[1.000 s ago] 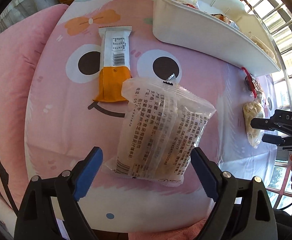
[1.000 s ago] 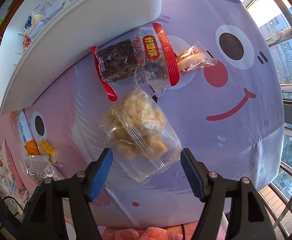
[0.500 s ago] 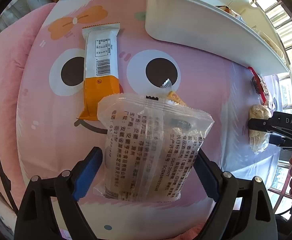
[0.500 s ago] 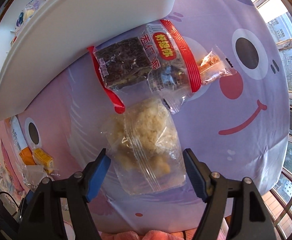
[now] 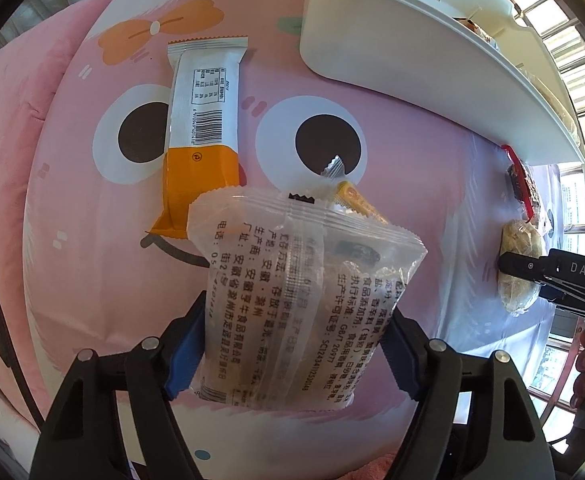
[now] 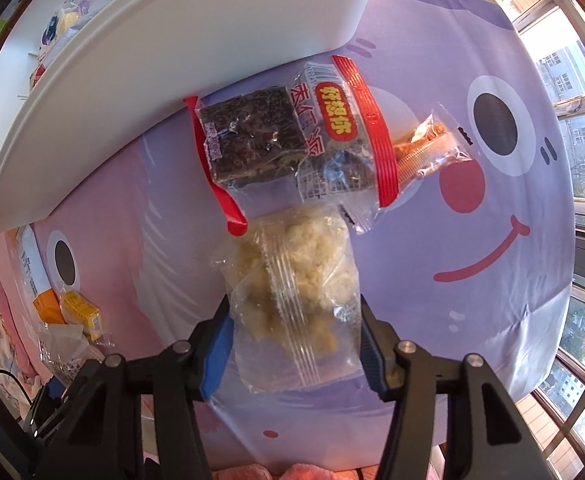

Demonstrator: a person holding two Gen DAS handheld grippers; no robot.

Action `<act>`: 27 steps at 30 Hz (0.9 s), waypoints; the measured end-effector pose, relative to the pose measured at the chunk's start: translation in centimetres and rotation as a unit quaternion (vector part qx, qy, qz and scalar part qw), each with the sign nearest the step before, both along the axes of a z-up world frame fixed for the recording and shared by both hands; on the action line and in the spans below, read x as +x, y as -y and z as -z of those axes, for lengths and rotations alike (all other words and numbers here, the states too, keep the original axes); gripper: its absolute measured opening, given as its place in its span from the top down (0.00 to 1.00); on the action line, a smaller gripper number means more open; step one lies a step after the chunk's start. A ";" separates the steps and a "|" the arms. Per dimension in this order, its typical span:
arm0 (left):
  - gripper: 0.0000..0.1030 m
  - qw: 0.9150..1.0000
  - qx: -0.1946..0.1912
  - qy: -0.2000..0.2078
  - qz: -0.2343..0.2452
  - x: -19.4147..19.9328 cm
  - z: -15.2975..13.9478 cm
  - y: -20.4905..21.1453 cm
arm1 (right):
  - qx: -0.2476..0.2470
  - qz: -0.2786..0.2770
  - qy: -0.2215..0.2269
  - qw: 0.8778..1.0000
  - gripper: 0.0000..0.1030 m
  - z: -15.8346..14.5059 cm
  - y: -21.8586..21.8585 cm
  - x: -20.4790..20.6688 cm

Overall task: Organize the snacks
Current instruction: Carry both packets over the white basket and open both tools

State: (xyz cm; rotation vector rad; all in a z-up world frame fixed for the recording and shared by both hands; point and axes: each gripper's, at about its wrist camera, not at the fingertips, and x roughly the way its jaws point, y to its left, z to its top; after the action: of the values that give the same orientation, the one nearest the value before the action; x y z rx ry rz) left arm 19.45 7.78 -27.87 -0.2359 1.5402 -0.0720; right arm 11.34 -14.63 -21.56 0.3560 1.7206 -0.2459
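My left gripper [image 5: 294,344] is shut on a clear printed snack packet [image 5: 292,296], its blue pads pressing both sides; the packet looks slightly lifted off the pink cartoon-face cloth. An orange-and-white bar [image 5: 202,128] and a small yellow snack [image 5: 358,200] lie just beyond it. My right gripper [image 6: 294,344] is shut on a clear bag of pale crumbly snack [image 6: 292,292] on the purple cloth. It also shows in the left wrist view [image 5: 518,264]. Beyond it lie a dark cake in a red-edged wrapper [image 6: 252,136] and a small orange-brown packet [image 6: 428,144].
A long white tray [image 5: 392,60] holding several snacks runs across the back; it also shows in the right wrist view [image 6: 152,80]. Windows stand to the right [image 6: 572,80]. Crumpled clear wrappers [image 6: 64,344] lie at the far left of the right wrist view.
Both grippers moved forward and closed. The left now pinches the printed packet, which has tilted up. The right now pinches the crumbly snack bag.
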 end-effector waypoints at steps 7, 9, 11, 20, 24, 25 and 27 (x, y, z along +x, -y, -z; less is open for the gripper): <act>0.31 1.000 0.006 0.002 -0.017 -1.1 -0.3 0.1 | 0.004 -0.009 0.008 1.000 0.55 -0.4 0.4 -0.9; 0.31 1.000 0.007 0.000 -0.022 -1.6 -0.5 0.1 | 0.009 -0.011 0.011 1.000 0.57 -0.6 0.4 -1.2; 0.31 1.000 0.008 0.002 -0.024 -2.1 -0.7 0.2 | 0.014 -0.016 0.015 1.000 0.58 -0.8 0.5 -1.4; 0.33 0.999 0.007 0.004 -0.040 -4.1 -2.2 0.7 | 0.031 -0.056 0.042 0.997 0.59 -3.1 0.4 -3.7; 0.33 0.999 0.015 0.014 -0.039 -4.5 -3.8 0.8 | 0.050 -0.077 0.058 0.994 0.59 -4.2 -1.0 -4.4; 0.33 0.999 0.016 0.017 -0.039 -4.5 -4.3 0.8 | 0.054 -0.083 0.062 0.993 0.59 -4.5 -1.8 -4.6; 0.33 0.999 0.020 0.025 -0.043 -4.2 -5.7 1.1 | 0.064 -0.095 0.070 0.991 0.59 -5.5 -2.6 -4.6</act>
State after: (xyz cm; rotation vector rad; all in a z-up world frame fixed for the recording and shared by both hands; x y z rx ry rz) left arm 15.20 6.71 -22.19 -0.2656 1.4779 0.0202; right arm 6.70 -12.05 -16.10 0.2934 1.6220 0.0287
